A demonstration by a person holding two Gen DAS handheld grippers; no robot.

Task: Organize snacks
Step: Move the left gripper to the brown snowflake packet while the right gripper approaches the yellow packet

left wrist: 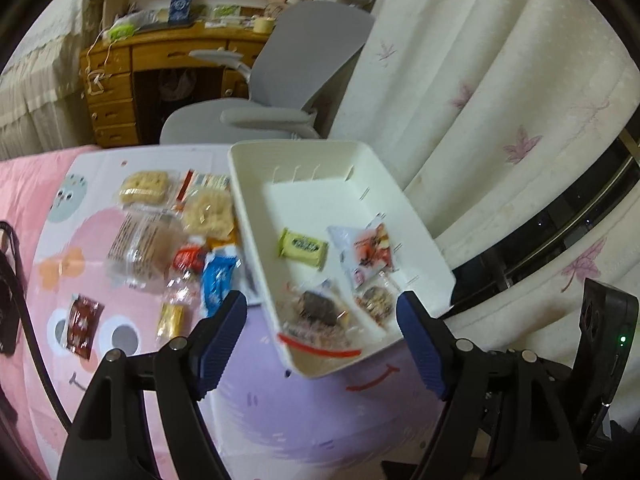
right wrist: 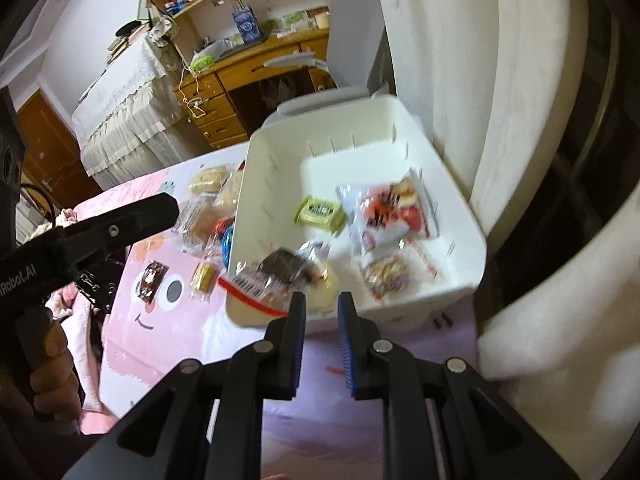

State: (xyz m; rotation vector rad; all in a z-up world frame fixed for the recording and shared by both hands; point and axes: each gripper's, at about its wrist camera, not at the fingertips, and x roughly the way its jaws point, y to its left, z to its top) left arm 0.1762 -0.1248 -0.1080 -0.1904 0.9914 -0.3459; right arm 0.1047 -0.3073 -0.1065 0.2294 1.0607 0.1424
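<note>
The left gripper (left wrist: 322, 324) hangs with its blue pads spread wide and nothing between them, above the near end of the white bin (left wrist: 256, 216). The right gripper (right wrist: 322, 308) has its pads drawn nearly together, and I see nothing caught in the narrow gap. The bin sits at the mat's (left wrist: 304, 420) right edge, against the curtain (left wrist: 500, 80). Inside it lie a green packet (left wrist: 303, 248), a red-and-white packet (left wrist: 370, 254), a dark cake in clear wrap (left wrist: 318, 310) at the near end, and what looks like a nut cluster (left wrist: 376, 300), though blur hides detail. More snacks lie left of the bin: biscuit packs (left wrist: 144, 188), a blue wrapper (left wrist: 216, 280), a gold piece (left wrist: 170, 318), a brown sachet (left wrist: 82, 324).
</note>
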